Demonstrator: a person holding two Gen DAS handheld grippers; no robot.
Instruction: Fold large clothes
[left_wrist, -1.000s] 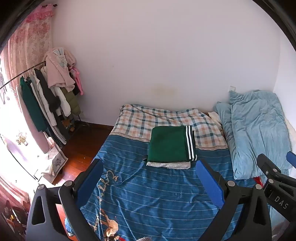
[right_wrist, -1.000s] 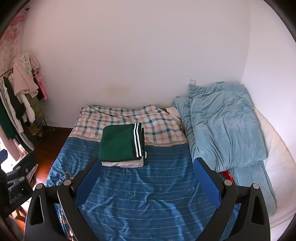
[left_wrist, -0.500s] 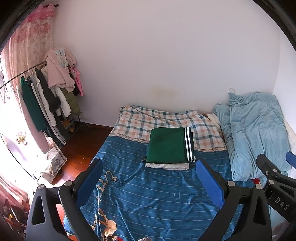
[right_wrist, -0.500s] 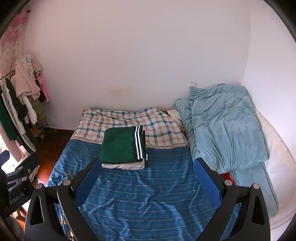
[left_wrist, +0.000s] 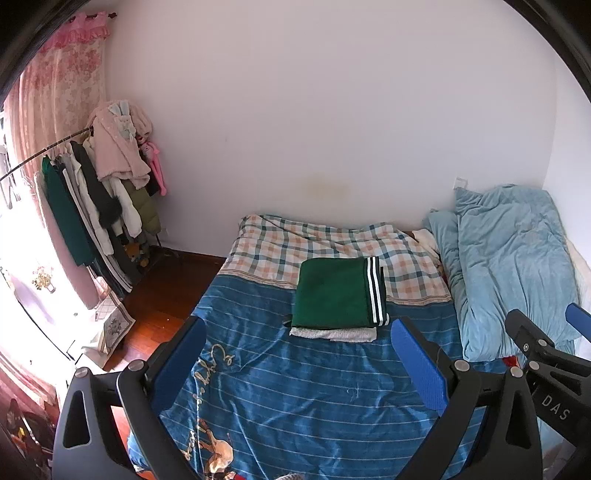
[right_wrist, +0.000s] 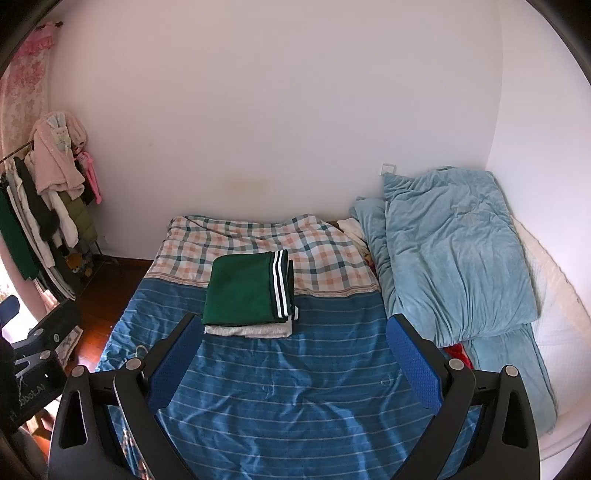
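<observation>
A folded green garment (left_wrist: 334, 293) with black-and-white striped trim lies on top of a folded grey-white garment (left_wrist: 332, 334) in the middle of the bed (left_wrist: 295, 391). The same green garment (right_wrist: 243, 291) and the grey-white garment (right_wrist: 247, 330) under it show in the right wrist view. My left gripper (left_wrist: 297, 354) hovers above the blue striped sheet, short of the stack, open and empty. My right gripper (right_wrist: 293, 354) hangs likewise over the bed (right_wrist: 288, 398), open and empty. The right gripper's body (left_wrist: 546, 354) shows at the left wrist view's right edge.
A light blue duvet (right_wrist: 450, 258) is bunched along the bed's right side against the wall. A checked blanket (right_wrist: 258, 243) covers the bed's far end. A clothes rack (left_wrist: 92, 206) with hanging coats stands left, over wooden floor (left_wrist: 155, 288).
Both grippers have pulled slightly back and up from the bed; the folded stack sits a little farther away in both views. The clothes have not moved.
</observation>
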